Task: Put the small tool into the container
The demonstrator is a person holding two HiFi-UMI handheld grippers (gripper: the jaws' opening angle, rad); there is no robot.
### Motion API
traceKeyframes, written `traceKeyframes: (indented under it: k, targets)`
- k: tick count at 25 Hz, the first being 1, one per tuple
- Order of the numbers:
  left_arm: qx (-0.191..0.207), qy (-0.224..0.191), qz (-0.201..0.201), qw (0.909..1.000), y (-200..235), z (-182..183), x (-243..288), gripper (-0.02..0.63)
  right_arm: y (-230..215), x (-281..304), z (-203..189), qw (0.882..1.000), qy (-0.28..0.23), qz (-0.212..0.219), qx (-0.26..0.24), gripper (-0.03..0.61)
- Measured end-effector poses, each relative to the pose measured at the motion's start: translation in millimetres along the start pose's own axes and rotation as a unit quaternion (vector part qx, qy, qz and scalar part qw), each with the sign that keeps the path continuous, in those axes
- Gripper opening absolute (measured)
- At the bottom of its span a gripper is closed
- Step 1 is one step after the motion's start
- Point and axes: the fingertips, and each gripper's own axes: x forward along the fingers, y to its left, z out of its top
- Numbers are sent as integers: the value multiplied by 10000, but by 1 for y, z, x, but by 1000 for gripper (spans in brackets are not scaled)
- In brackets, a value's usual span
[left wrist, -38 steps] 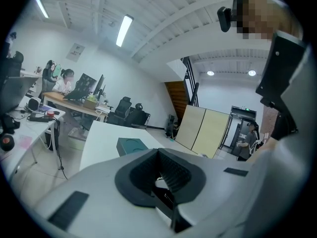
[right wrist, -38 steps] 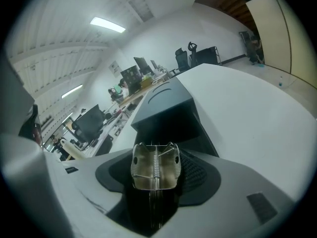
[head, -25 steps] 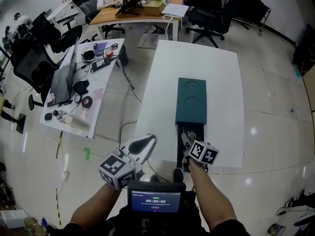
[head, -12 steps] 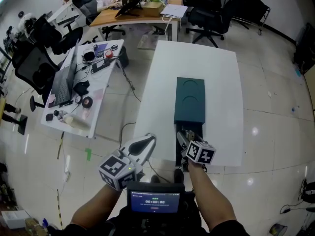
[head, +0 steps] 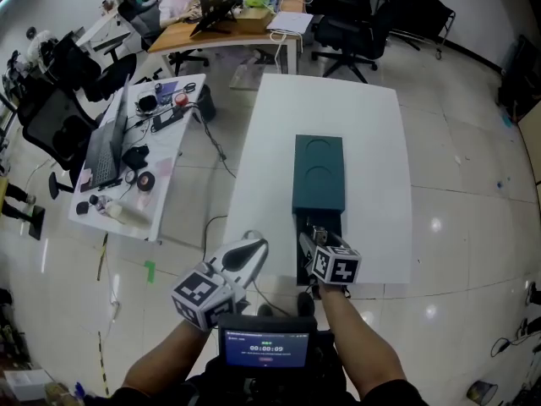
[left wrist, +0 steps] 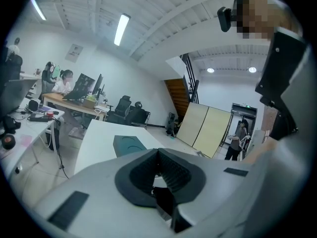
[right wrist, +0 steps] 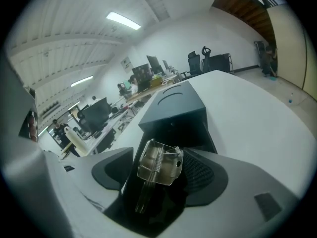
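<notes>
1. Table: the container's open end lies near its front edge, so a snagged pull-back could drag the container off.
2. Container: nothing steadies it.
3. Left gripper: jaws together, empty, off beside the table.
4. Right gripper: over the open end, jaws wide and just been opening.
5. Tool: between those jaws, leaning toward one pad. Whether it rests in the container is unclear; it might cling and lift out.
</notes>
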Motion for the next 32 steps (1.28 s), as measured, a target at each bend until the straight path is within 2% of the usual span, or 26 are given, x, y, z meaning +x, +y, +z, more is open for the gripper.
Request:
traceKeyframes:
  k: [2,11,20,22,23,24,26,27,32]
  targets:
    - [6,0,-13,10000,-1,1,0,12,-3,2,1,10000,-16,-83,-2,261]
    - [-2,-10,76,10000,8,3,-9,12,-2,18,2,9996,39,131,228,247]
    - [7,-12,102,9999,13,3,-12,12,-6,14,-1,9990,139,-379,-174,242]
    - [17,-26,96,9999,13,3,-12,12,-7,12,-1,9986,95,-464,-248,216]
    - [9,-30,104,9999,14,3,-13,12,-5,13,-2,9986,88,-451,-270,144]
    - [-12,-31,117,9999,15,2,-13,12,-4,14,-4,9989,92,-395,-245,106]
    - [-62,-32,140,9999,18,1,-13,12,0,17,-7,9997,129,-207,-90,101]
    - [-66,-30,142,9999,18,1,-13,12,1,18,-8,9998,153,-126,-46,77]
    - [-44,-32,129,9999,17,2,-15,12,6,15,-9,9995,244,-41,-209,81]
